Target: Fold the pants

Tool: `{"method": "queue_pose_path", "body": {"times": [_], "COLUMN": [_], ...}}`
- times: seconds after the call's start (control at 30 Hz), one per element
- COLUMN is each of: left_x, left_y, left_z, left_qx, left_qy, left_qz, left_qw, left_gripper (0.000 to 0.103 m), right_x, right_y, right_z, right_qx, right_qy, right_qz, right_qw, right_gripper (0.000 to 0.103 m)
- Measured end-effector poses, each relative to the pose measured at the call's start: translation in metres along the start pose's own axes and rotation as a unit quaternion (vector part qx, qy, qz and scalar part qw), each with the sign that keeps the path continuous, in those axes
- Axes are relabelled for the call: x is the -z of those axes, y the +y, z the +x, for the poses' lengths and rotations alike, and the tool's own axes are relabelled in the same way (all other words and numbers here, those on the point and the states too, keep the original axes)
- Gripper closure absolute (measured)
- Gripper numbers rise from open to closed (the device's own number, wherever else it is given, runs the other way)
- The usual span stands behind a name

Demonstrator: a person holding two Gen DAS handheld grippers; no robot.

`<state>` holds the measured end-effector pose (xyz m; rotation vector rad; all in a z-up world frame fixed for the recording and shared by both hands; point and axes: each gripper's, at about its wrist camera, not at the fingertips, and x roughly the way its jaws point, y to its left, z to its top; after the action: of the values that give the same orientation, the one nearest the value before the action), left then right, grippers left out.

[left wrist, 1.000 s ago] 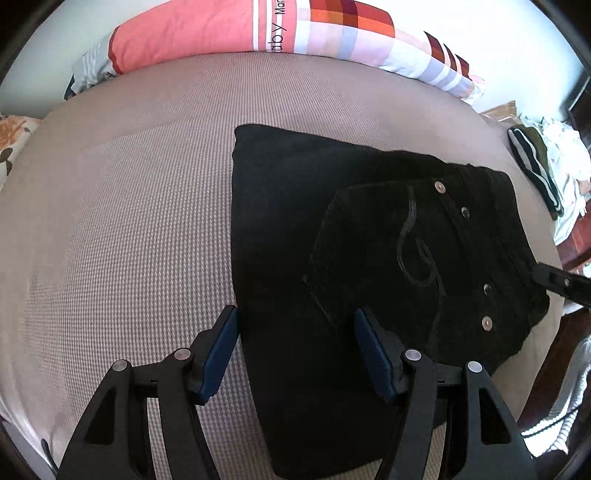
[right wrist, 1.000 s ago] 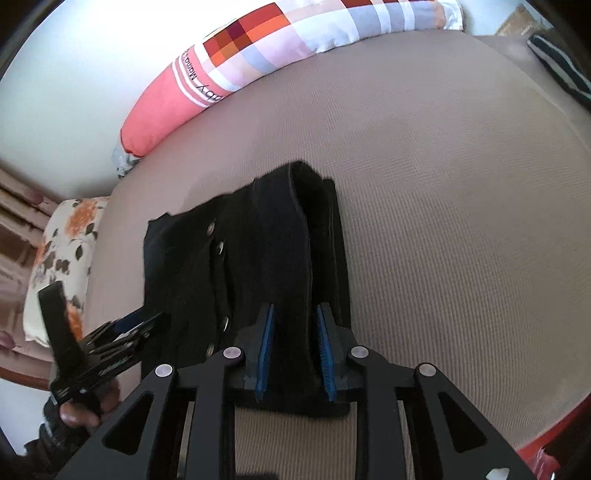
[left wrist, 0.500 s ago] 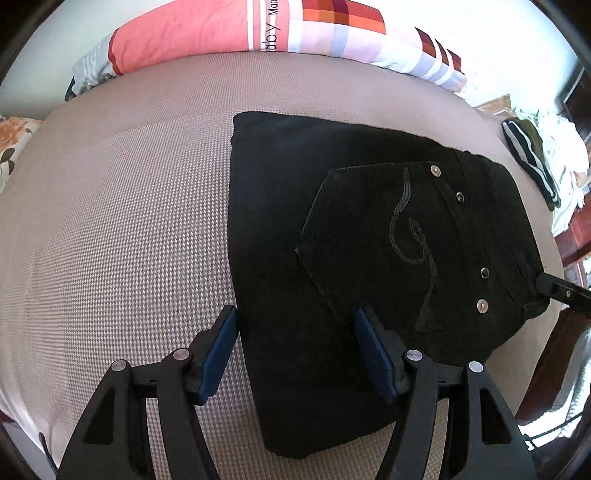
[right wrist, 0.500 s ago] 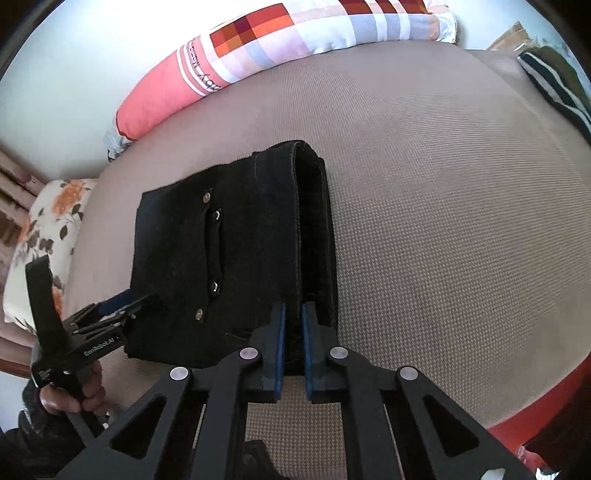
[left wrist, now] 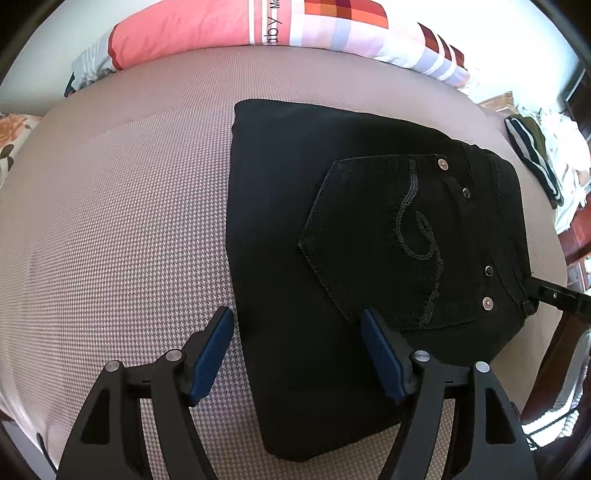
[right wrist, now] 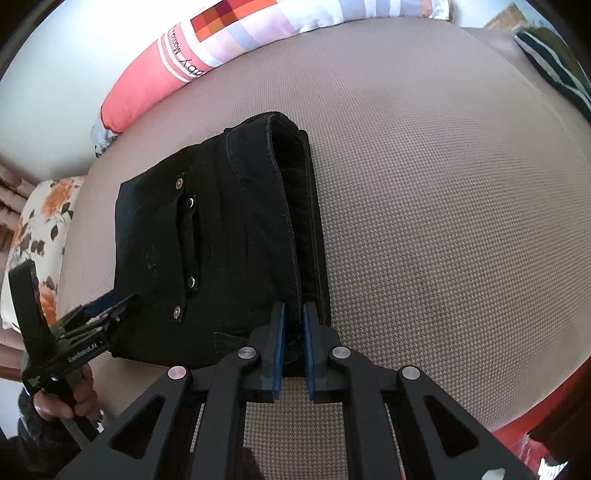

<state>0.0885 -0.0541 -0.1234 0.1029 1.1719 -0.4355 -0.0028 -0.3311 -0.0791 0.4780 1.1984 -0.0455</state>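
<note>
The black pants (left wrist: 332, 251) lie folded into a thick rectangle on the beige bed (left wrist: 122, 221), back pocket with a sequin swirl facing up. My left gripper (left wrist: 297, 328) is open, its blue pads straddling the near left edge of the fold. In the right wrist view the pants (right wrist: 207, 251) show their waistband edge. My right gripper (right wrist: 292, 325) is shut on the waistband's near corner. The left gripper (right wrist: 107, 306) also shows there at the pants' left corner.
A long pink and checked bolster pillow (left wrist: 258, 26) lies along the far edge of the bed. A floral pillow (right wrist: 40, 229) sits at the left. Striped and white clothes (left wrist: 535, 162) are piled off the right side. The bed's red edge (right wrist: 535, 417) is near.
My right gripper has closed from open onto the waistband edge. The pants have flattened and settled on the bed. My left gripper stays open in about the same place.
</note>
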Motion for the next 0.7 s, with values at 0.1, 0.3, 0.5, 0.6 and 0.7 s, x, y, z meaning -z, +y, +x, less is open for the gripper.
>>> {"method": "queue_pose_path", "body": {"times": [0.1, 0.3, 0.5, 0.6, 0.7], "left_x": [0.0, 0.0, -0.005, -0.01, -0.016], "left_y": [0.001, 0.008, 0.025, 0.036, 0.048], "left_z": [0.0, -0.006, -0.017, -0.017, -0.012], "left_qx": [0.001, 0.015, 0.043, 0.061, 0.082], "left_qy": [0.0, 0.001, -0.01, -0.005, 0.005], "left_qz": [-0.001, -0.008, -0.029, -0.054, -0.073], "left_qw": [1.0, 0.9999, 0.9986, 0.9966, 0.9939], "left_gripper": [0.031, 0.031, 0.031, 0.031, 0.031], "right_x": [0.0, -0.003, -0.011, -0.019, -0.028], "right_y": [-0.001, 0.004, 0.0, -0.003, -0.009], "right_z": [0.0, -0.006, -0.011, -0.008, 0.0], "right_qx": [-0.005, 0.001, -0.002, -0.018, -0.056], "right_qy": [-0.002, -0.007, -0.013, -0.009, 0.002], "right_qz": [0.003, -0.01, -0.015, -0.011, -0.003], "right_qw": [1.0, 1.0, 1.0, 1.0, 0.998], "right_gripper": [0.089, 0.083, 0.067, 0.064, 0.061]}}
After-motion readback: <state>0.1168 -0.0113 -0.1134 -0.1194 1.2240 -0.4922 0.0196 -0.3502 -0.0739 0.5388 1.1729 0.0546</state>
